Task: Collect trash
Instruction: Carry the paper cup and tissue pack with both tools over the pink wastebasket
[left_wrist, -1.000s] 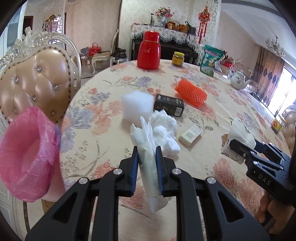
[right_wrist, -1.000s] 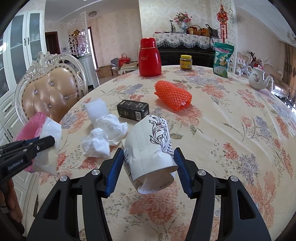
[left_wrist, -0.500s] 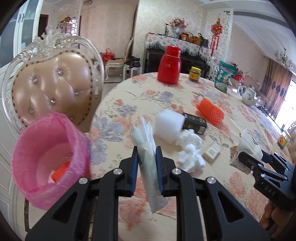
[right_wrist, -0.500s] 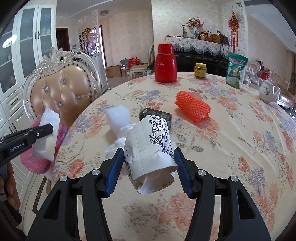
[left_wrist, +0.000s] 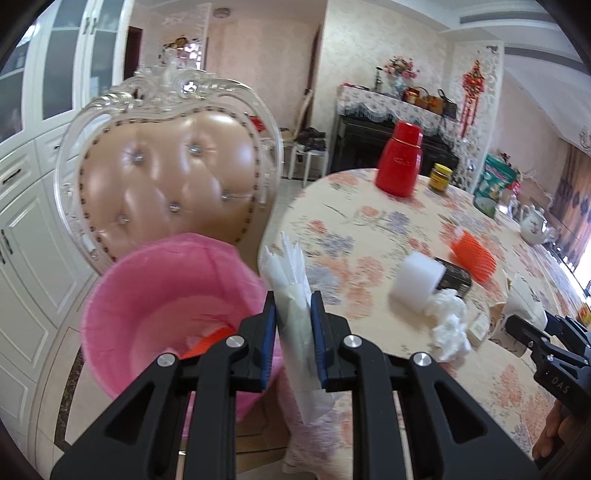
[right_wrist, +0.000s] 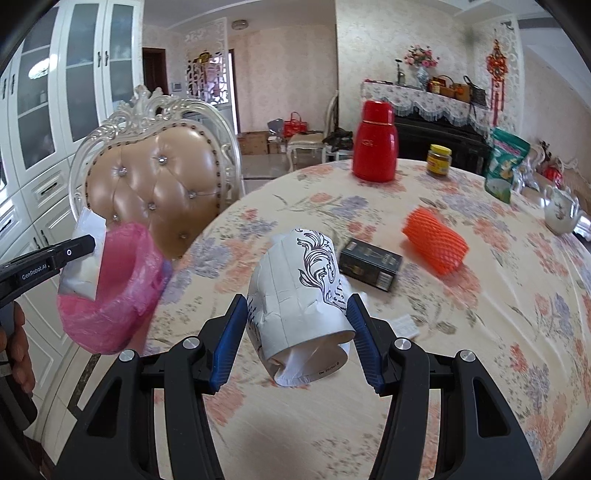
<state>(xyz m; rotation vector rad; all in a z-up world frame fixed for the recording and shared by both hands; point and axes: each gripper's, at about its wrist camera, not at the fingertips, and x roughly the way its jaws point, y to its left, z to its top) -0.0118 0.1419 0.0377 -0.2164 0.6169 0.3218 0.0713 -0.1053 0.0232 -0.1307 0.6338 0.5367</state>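
Beside the table's edge, in front of a tufted tan chair (left_wrist: 166, 177): a pink-lined round trash bin (left_wrist: 166, 306), mouth up, something orange inside. Just right of its rim, pinched flat in the left gripper (left_wrist: 293, 328): a white crumpled plastic wrapper (left_wrist: 291, 295), long axis upright, serrated end on top, tail hanging below the blue pads. Angled downward over the floral tablecloth (right_wrist: 461, 332): the right gripper (right_wrist: 297, 332), clamped on a crushed white paper cup with black scrollwork (right_wrist: 299, 288), lying along the fingers, open mouth facing the camera. Farther right on the cloth: white tissue wads (left_wrist: 448, 328), black box (right_wrist: 369, 264), orange foam net sleeve (right_wrist: 434, 240).
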